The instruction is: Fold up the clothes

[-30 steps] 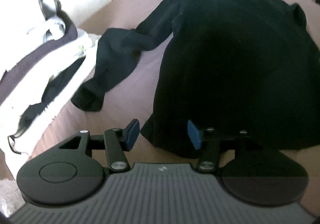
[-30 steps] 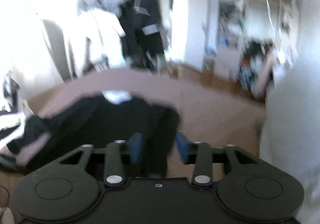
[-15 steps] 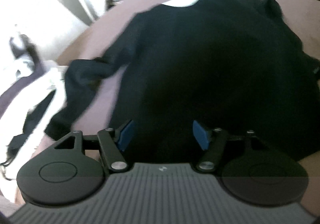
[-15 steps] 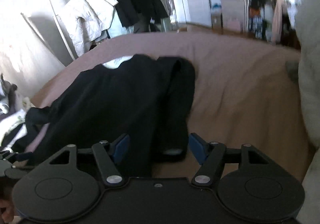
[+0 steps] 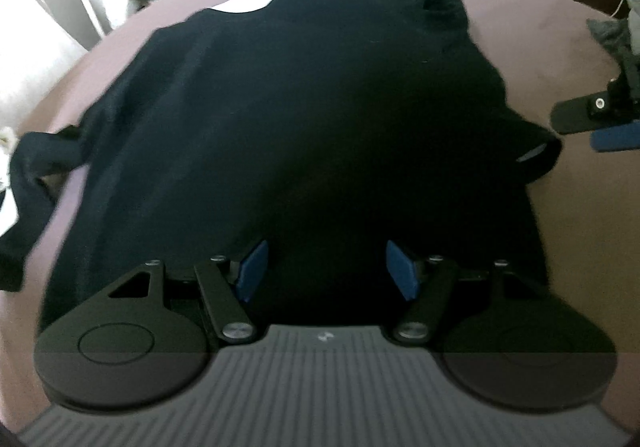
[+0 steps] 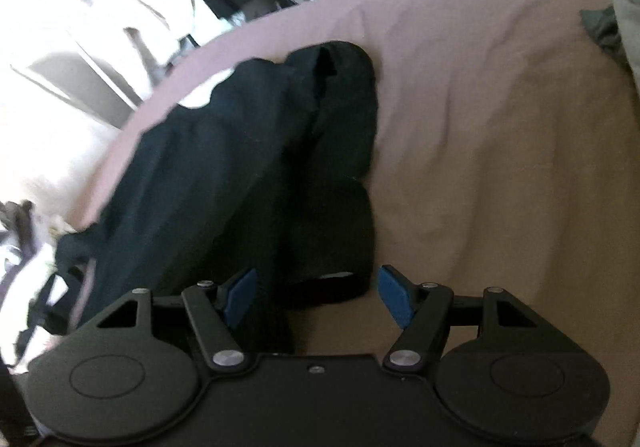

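The left gripper (image 5: pixel 323 270) has a grey ribbed housing with a small pale mark at its top centre, flanked by two round black discs, the left one bearing an embossed circle. Black linkage arms pivot on silver screws and end in blue pads on the fingers (image 5: pixel 252 270). The right gripper (image 6: pixel 316 297) is built alike but with a smooth black housing, a small screw at its centre, triangular cut-outs in its side plates, and blue-padded fingers (image 6: pixel 394 295).

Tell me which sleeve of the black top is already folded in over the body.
The sleeve in front of the right gripper: it lies doubled along the black top, cuff towards that gripper. The other sleeve trails outward onto the bed.
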`<state>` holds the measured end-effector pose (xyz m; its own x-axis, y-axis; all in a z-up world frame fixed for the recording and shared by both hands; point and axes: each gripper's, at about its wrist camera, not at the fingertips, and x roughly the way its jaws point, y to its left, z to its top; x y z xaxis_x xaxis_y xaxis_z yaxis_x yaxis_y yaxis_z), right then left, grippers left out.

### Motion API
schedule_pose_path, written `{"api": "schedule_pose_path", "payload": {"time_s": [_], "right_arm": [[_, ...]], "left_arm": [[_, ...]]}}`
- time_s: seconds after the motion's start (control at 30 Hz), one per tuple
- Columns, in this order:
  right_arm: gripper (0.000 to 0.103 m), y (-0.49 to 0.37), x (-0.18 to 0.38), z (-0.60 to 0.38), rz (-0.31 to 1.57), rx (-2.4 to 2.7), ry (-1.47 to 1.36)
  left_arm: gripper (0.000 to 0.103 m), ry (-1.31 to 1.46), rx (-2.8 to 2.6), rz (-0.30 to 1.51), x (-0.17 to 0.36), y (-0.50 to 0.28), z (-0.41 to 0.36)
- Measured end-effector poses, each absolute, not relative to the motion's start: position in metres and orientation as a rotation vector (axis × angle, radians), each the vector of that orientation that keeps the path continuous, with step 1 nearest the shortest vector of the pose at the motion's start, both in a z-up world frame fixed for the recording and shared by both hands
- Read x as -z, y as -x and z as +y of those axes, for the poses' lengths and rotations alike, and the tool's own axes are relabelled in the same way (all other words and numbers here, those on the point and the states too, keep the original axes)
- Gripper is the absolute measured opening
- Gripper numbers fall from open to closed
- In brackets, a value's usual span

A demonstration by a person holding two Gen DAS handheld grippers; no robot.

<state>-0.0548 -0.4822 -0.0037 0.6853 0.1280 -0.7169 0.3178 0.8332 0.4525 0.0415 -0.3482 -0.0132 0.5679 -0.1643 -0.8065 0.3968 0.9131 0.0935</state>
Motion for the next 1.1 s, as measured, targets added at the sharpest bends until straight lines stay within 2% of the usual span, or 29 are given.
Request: {"api": "schedule_pose_path", "payload": {"time_s": [0.27,0.37,0.53,0.73,0.93,0.97,1.0,1.03,1.1], "right_arm": [[0.072,0.046,0.024,-0.496,0.969,0.24,-0.608],[0.072,0.049,0.024,-0.501,0.958,0.264,-0.591],[0.073,0.067,0.021,-0.528,0.888,0.243,-0.776],[0.073,0.074,0.032,-0.535,0.894,0.171,-0.947],[0.072,0.042,0.041,-0.508,0.913,0.105,-0.844],[0.055,0.031,0.042,-0.502,0.912,0.092,-0.797],[0.033,0.022,0.044,-0.494,0.928,0.085,-0.734],[0.005,0.014,0.045,-0.486,0.944,0.079,-0.67],[0.003,0.005,0.038,-0.473,0.944,0.112,-0.52]], "left_arm": [[0.071,-0.282,0.281,0.961,0.028,-0.035,-0.344],[0.071,-0.286,0.268,0.967,0.026,-0.035,-0.338],[0.071,-0.244,0.304,0.927,0.012,-0.031,-0.334],[0.071,-0.176,0.413,0.878,-0.005,-0.026,-0.341],[0.072,-0.18,0.58,0.909,0.007,-0.002,-0.365],[0.073,-0.188,0.595,0.913,0.011,0.001,-0.367],[0.073,-0.199,0.599,0.919,0.017,0.002,-0.369],[0.074,-0.208,0.594,0.927,0.023,0.003,-0.37],[0.074,-0.23,0.576,0.933,0.035,0.002,-0.366]]}}
